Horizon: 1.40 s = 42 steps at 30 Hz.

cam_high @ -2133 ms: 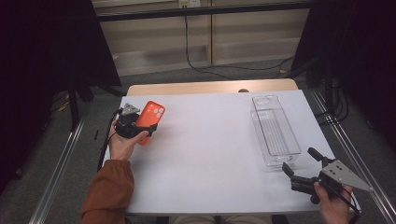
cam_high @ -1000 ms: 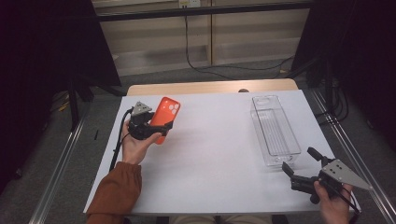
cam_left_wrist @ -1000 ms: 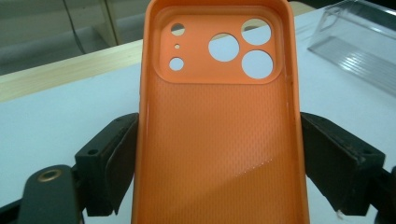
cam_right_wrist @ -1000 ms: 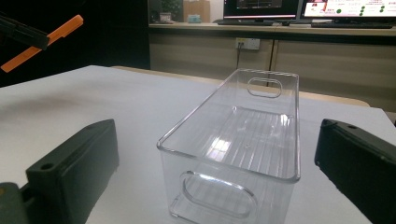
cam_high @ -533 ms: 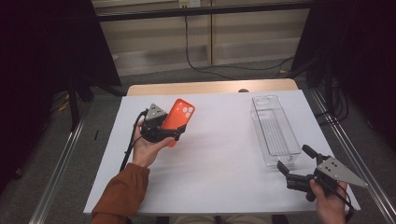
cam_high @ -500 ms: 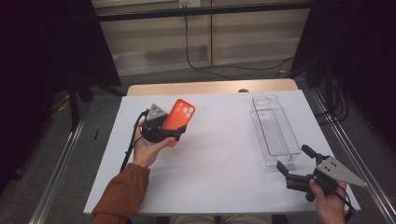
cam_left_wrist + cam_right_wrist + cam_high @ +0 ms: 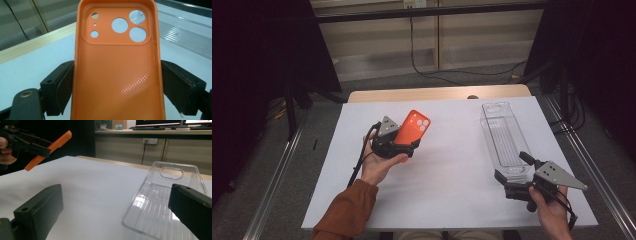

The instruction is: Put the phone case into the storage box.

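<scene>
The left gripper [image 7: 404,145] has its fingers clamped on the 2 long sides of the orange soft plastic phone case with camera holes [image 7: 412,128]; in the left gripper view each black pad presses on one edge of the case [image 7: 117,75], and the hollow inner side looks toward the camera. In the high view this case is lifted above the white counter [image 7: 447,200], near the middle left, with its camera end tilted toward 1 o'clock. The right gripper [image 7: 512,172] waits at about 4 o'clock on the counter, and its fingers [image 7: 40,212] stand apart with nothing between them. Just at 12 o'clock from it lies the long clear plastic tray [image 7: 503,135], flat on the counter along the right side; in the right gripper view its near rim [image 7: 140,220] lies between the 2 open fingers but is not touched by them. I judge the work to be around the middle: the pick-up of the orange case is done, and the case is in the air on the way. What is left, as I read it, is to bring it over to 3 o'clock, probably to the tray, to put it down and to let it go. The tray holds nothing yet.
</scene>
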Motion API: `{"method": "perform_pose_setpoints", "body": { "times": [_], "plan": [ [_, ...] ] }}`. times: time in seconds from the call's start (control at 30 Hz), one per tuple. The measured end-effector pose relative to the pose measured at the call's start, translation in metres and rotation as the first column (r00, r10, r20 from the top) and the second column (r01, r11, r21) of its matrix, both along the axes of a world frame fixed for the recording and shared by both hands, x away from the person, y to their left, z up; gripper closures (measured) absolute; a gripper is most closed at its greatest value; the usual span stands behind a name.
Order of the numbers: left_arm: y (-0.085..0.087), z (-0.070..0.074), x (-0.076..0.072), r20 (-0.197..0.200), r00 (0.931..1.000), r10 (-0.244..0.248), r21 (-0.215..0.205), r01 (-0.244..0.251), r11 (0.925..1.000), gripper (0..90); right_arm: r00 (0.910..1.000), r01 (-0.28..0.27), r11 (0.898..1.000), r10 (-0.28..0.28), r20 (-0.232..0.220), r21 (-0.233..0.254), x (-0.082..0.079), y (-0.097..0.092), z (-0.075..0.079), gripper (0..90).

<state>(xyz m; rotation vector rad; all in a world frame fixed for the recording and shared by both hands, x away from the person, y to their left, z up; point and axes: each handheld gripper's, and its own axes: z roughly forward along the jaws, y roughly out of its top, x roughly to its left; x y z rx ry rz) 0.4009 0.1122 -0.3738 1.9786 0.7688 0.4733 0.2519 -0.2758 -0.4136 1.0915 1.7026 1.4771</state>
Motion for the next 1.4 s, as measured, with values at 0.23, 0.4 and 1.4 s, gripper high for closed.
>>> {"method": "perform_pose_setpoints", "body": {
  "times": [0.23, 0.4, 1.4],
  "plan": [
    [-0.01, -0.001, -0.01, 0.013, 0.9998, -0.015, 0.025, 0.014, 0.9996, 16.4, 0.9999, -0.013, 1.0, 0.012, -0.01, -0.008, 0.009, 0.007, 0.004, 0.0],
    [-0.019, -0.002, -0.014, 0.02, 0.9993, -0.032, 0.034, 0.031, 0.9989, 16.4, 0.9989, -0.046, 0.999, 0.046, -0.009, -0.006, 0.016, 0.014, 0.007, 0.0],
    [-0.064, -0.006, -0.048, 0.075, 0.9904, -0.116, 0.029, 0.115, 0.993, 16.3, 0.988, -0.086, 0.994, 0.077, -0.134, -0.064, 0.046, 0.041, 0.026, 1.9]
  ]
}}
